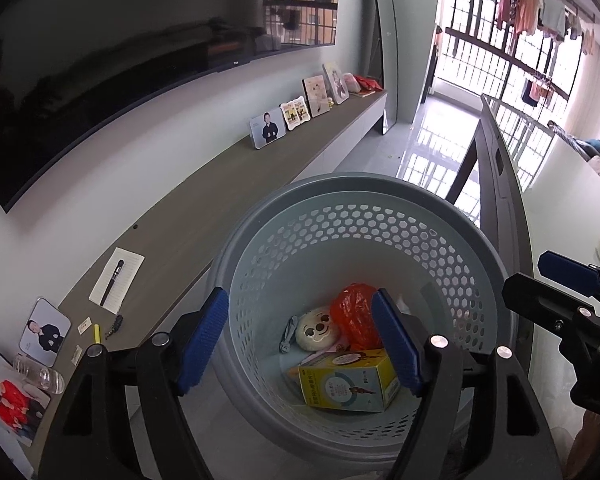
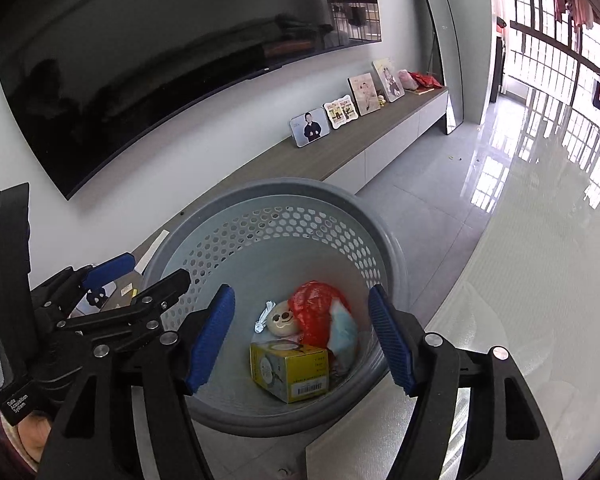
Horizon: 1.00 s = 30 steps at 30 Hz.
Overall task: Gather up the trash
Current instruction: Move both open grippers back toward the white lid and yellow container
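A grey perforated basket stands on the floor below both grippers; it also shows in the right wrist view. Inside lie a yellow box, a red plastic bag, a round cartoon-face item and a pale blue wrapper. My left gripper is open and empty above the basket's near rim. My right gripper is open and empty above the basket too. Each gripper shows in the other's view, the right one and the left one.
A long wooden TV console runs along the wall under a large TV, with photo frames, a notepad and pen and a plastic bottle. A white table is on the right. Glossy floor lies beyond.
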### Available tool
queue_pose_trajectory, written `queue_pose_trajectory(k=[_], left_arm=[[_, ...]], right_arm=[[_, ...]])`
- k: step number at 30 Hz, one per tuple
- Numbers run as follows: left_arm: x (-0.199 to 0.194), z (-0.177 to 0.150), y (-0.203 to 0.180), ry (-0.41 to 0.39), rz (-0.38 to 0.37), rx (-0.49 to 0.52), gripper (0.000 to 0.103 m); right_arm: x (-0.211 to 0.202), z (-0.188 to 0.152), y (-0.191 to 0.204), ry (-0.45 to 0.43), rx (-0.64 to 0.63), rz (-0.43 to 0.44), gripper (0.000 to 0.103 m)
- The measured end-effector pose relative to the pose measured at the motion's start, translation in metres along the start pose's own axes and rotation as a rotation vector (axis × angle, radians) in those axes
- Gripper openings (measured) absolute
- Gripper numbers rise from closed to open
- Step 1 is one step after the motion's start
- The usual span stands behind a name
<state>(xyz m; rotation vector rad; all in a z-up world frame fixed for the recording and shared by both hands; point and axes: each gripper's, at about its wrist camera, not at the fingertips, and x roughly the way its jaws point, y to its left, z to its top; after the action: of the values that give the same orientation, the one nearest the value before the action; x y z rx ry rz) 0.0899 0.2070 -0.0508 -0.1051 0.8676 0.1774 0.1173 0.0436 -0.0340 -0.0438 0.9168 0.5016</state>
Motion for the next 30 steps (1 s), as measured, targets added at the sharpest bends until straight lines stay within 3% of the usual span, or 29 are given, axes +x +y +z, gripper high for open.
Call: queue_pose_trajectory(k=[14,21,30], left_arm=[[-0.024,0.006,-0.037,-0.039,-0.028,0.052,0.085],[-0.035,0.016,-0.09,-0.06,-0.096,0.109,0.089],[-0.037,0.022,-0.187,-0.05,-0.212,0.206,0.089]], right_arm=[[-0.047,-0.019,-0.047,-0.061,0.115,-0.054,0.066],[-0.093,-0.047,-0.116,-0.105,0.238,-0.195,0.066],[-0.136,-0.076,-0.227,-0.105,0.4,-0.352,0.066]])
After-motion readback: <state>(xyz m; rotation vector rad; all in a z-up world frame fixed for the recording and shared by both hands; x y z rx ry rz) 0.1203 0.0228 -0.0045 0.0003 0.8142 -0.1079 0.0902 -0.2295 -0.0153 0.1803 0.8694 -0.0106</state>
